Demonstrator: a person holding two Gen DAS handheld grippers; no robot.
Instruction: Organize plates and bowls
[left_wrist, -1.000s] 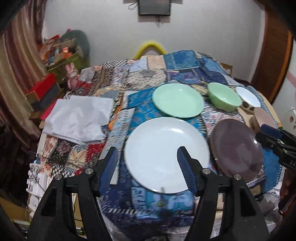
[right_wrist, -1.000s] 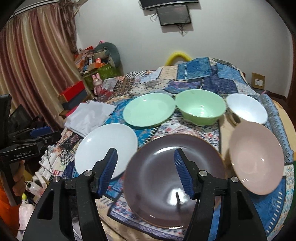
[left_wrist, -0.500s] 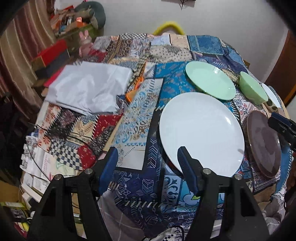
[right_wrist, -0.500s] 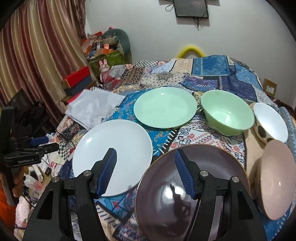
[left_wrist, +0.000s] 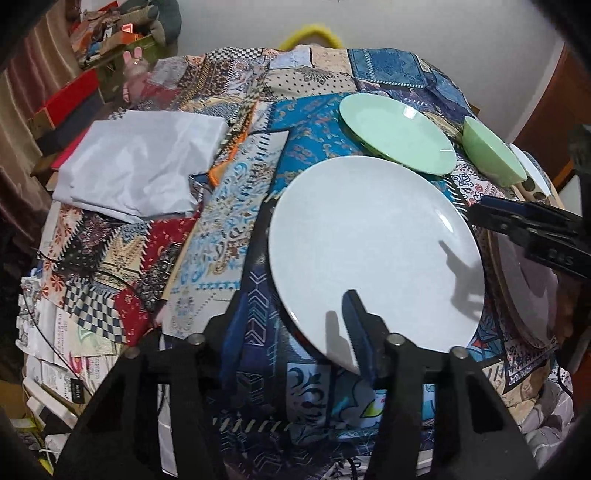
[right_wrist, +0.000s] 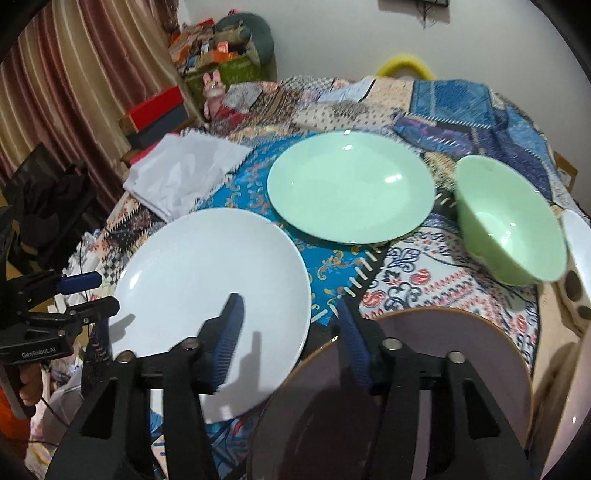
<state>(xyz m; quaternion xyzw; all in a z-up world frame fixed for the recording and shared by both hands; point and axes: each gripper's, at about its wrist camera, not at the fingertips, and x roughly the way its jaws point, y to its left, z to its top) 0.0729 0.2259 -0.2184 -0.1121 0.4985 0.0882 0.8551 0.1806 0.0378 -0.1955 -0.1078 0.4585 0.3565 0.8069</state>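
Note:
A large white plate (left_wrist: 373, 254) (right_wrist: 207, 280) lies on the patchwork cloth. My left gripper (left_wrist: 293, 332) straddles its near rim, one finger over the plate and one outside the edge. Its jaws are closing and still stand clear of the rim. A dark brown plate (right_wrist: 424, 387) (left_wrist: 524, 291) lies to the right of the white one. My right gripper (right_wrist: 290, 338) is over its left rim, jaws closing, with that rim and the white plate's edge between the fingers. Further back are a green plate (right_wrist: 351, 192) and a green bowl (right_wrist: 509, 221).
A white bowl (right_wrist: 578, 240) shows at the right edge. Crumpled white fabric (left_wrist: 140, 162) lies back left on the table. Red and dark boxes (right_wrist: 159, 110) and clutter stand beyond the left side by the curtain. The table's near edge drops off just below both grippers.
Both grippers have sunk toward the table and their jaws have narrowed. The left one now straddles the white plate's rim; the right one has shifted left to the brown plate's left rim.

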